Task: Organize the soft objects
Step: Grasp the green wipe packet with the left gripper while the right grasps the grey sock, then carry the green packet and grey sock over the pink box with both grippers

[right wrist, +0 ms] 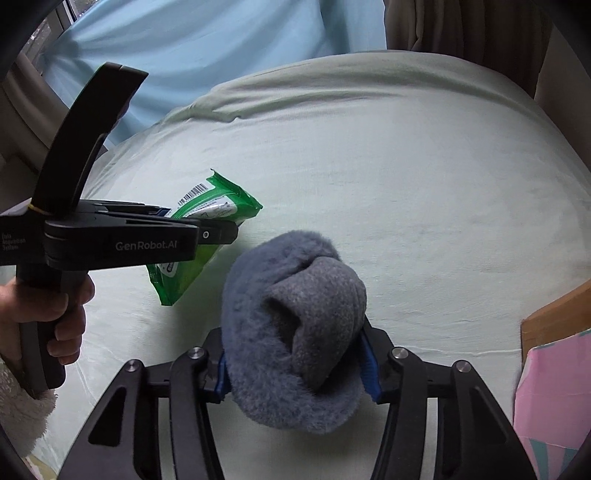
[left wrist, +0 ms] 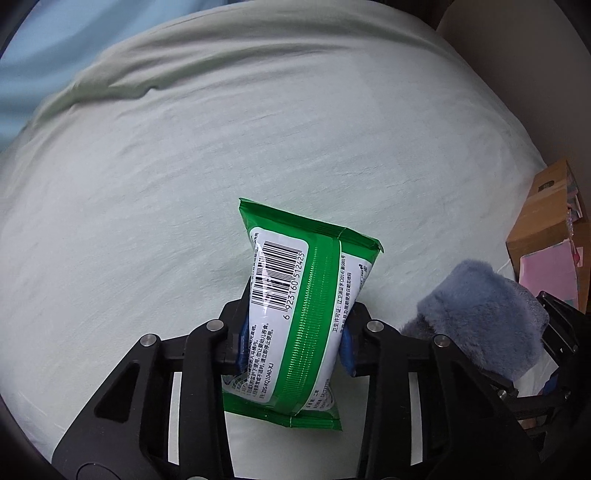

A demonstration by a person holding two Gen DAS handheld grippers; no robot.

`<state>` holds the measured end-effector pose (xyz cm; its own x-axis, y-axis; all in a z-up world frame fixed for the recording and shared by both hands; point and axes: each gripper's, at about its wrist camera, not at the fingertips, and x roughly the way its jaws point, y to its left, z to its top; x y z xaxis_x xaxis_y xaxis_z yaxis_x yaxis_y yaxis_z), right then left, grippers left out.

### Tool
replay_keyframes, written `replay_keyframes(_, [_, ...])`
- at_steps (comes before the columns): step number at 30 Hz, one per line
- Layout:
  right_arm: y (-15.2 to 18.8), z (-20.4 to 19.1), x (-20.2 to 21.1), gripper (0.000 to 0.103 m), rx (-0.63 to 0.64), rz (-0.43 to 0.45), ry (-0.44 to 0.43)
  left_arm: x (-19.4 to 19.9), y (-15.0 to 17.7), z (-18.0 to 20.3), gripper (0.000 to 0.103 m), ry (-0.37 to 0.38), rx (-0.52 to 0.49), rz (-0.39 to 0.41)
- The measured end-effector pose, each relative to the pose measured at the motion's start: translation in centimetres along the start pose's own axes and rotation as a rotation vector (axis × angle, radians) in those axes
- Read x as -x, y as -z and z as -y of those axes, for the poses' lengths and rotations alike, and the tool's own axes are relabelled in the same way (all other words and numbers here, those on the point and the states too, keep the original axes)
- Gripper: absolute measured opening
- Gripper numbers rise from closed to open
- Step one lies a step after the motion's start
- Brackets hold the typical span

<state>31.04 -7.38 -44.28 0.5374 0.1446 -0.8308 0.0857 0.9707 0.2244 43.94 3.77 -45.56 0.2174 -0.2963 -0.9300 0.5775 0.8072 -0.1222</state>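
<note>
My left gripper point(left wrist: 293, 341) is shut on a green and white wet-wipes pack point(left wrist: 295, 295), barcode side up, held above the pale green bed sheet point(left wrist: 184, 166). The pack also shows in the right wrist view point(right wrist: 207, 206), clamped in the left gripper point(right wrist: 221, 233). My right gripper point(right wrist: 295, 365) is shut on a blue-grey fluffy sock or slipper point(right wrist: 291, 332), folded over itself and held above the sheet. The same fluffy item shows at the lower right of the left wrist view point(left wrist: 480, 314).
The bed sheet point(right wrist: 406, 184) fills both views, with a light blue pillow or cover point(right wrist: 207, 48) at the far end. A brown cardboard box point(left wrist: 543, 218) with pink items point(right wrist: 554, 398) stands off the bed's right edge. A brown curtain point(right wrist: 461, 26) hangs behind.
</note>
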Motion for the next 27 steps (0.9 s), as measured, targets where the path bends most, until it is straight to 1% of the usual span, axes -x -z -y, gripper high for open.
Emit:
replay_keyframes(2, [-0.1,-0.2,1.3,0.049,0.0,0.014,-0.002,1.6,0.1,0.7,0.033,-0.01,-0.002,0.016])
replay_keyframes(6, [-0.6,-0.7,5.0,0.049,-0.002,0.052,-0.005,6.2,0.3,1.0,0.033,-0.022,-0.001,0.048])
replay_keyframes(7, [-0.6,-0.8,6.0,0.049,0.0,0.062,-0.005,7.4,-0.2,0.8,0.033,-0.025,-0.001,0.057])
replay_keyframes(14, [-0.7,-2.1,14.4,0.049,-0.008,0.118,0.003,16.9,1.2,4.0,0.033,-0.078,0.023,0.127])
replay_keyframes(20, [-0.2,-2.4,22.3,0.049,0.004,0.159,0.009,25.4,3.6,8.5,0.033,-0.123,0.066,0.191])
replay_keyframes(24, [0.3,-1.4,27.2,0.049,0.007,0.183,0.0,29.3,5.1,12.3,0.033,-0.132,0.105,0.225])
replay_keyframes(27, [0.6,0.0,30.2,0.049,0.023,0.186,0.0,31.2,6.1,15.9,0.033,-0.138,0.121,0.249])
